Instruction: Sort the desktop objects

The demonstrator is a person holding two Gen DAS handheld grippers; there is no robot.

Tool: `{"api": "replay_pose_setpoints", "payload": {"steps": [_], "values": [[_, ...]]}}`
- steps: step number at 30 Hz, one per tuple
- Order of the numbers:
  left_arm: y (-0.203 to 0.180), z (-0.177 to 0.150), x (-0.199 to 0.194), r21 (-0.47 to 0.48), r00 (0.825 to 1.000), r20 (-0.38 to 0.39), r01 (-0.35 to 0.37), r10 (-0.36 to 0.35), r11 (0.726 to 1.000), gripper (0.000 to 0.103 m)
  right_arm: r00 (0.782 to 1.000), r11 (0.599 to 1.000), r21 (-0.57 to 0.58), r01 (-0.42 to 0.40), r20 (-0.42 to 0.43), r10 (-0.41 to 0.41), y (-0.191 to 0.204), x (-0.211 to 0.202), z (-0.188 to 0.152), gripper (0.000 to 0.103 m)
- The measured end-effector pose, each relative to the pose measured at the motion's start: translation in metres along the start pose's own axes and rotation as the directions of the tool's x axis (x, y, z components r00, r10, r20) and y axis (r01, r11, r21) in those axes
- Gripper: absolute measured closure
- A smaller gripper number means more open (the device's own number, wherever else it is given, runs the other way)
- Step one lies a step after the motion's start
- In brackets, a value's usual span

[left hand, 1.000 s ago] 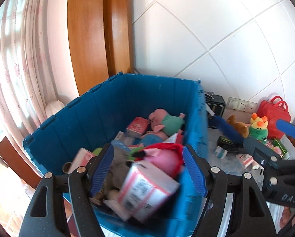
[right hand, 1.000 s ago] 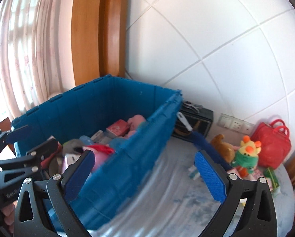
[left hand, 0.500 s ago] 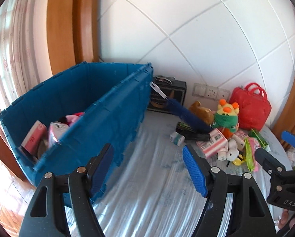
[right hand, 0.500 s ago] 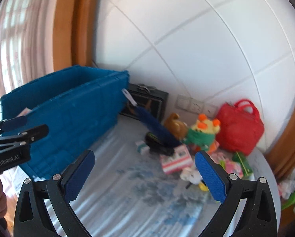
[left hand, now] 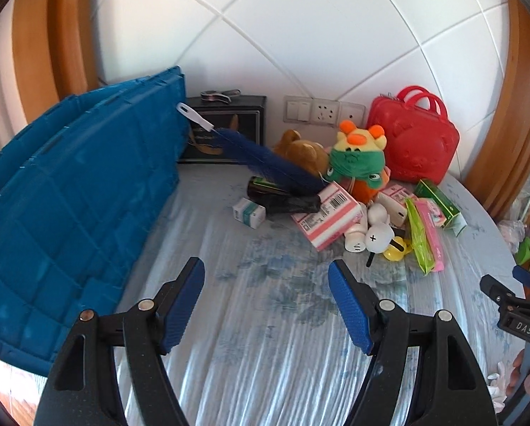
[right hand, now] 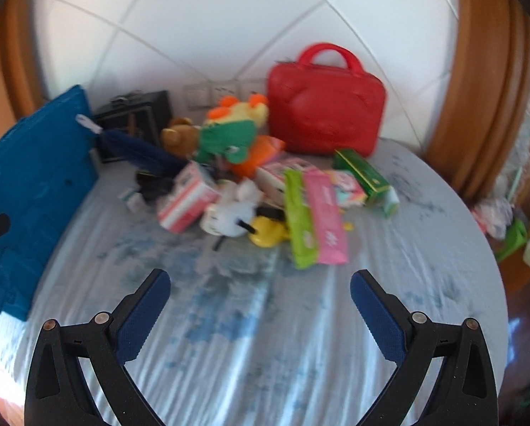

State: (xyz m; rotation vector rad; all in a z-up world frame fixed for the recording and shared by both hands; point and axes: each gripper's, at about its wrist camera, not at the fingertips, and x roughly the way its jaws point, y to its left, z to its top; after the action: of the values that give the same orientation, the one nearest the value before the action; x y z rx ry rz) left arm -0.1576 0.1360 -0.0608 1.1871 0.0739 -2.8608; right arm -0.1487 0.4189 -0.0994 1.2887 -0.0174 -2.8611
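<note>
A heap of small objects lies at the back of the cloth-covered table (left hand: 265,319): a pink-and-white box (left hand: 327,216), a green-and-yellow plush (left hand: 357,158), a brown plush (left hand: 300,151), a blue feather duster (left hand: 265,158), a small white box (left hand: 249,212), a white toy (left hand: 375,236), pink and green packets (right hand: 314,220) and a green box (right hand: 362,174). My left gripper (left hand: 266,284) hovers open and empty over bare cloth in front of the heap. My right gripper (right hand: 259,293) is also open and empty, nearer the packets. The blue crate (left hand: 69,195) stands to the left.
A red handled case (right hand: 323,106) leans against the tiled wall behind the heap, beside a black box (left hand: 226,124) and wall sockets (left hand: 322,112). The round table's edge (right hand: 485,248) curves away on the right, with clutter beyond it. Wooden frames flank the wall.
Both grippers swung right and down, away from above the blue crate's inside to over the table before the heap. The box that was falling between the left fingers a second ago is out of view.
</note>
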Motion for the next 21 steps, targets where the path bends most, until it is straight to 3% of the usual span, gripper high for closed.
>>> {"api": "replay_pose_setpoints", "payload": {"steps": [11,21], "values": [[-0.04,0.011,0.097,0.076,0.992,-0.123,0.043,-0.034,0.996,0.031,0.993,0.994,0.093,0.063,-0.109,-0.053,-0.066,0.068,0.002,0.0],[-0.074,0.018,0.207,0.164,0.97,-0.241,0.069,-0.028,0.984,0.031,0.975,0.992,0.111,0.064,-0.22,-0.038,-0.077,0.146,0.009,0.0]]}}
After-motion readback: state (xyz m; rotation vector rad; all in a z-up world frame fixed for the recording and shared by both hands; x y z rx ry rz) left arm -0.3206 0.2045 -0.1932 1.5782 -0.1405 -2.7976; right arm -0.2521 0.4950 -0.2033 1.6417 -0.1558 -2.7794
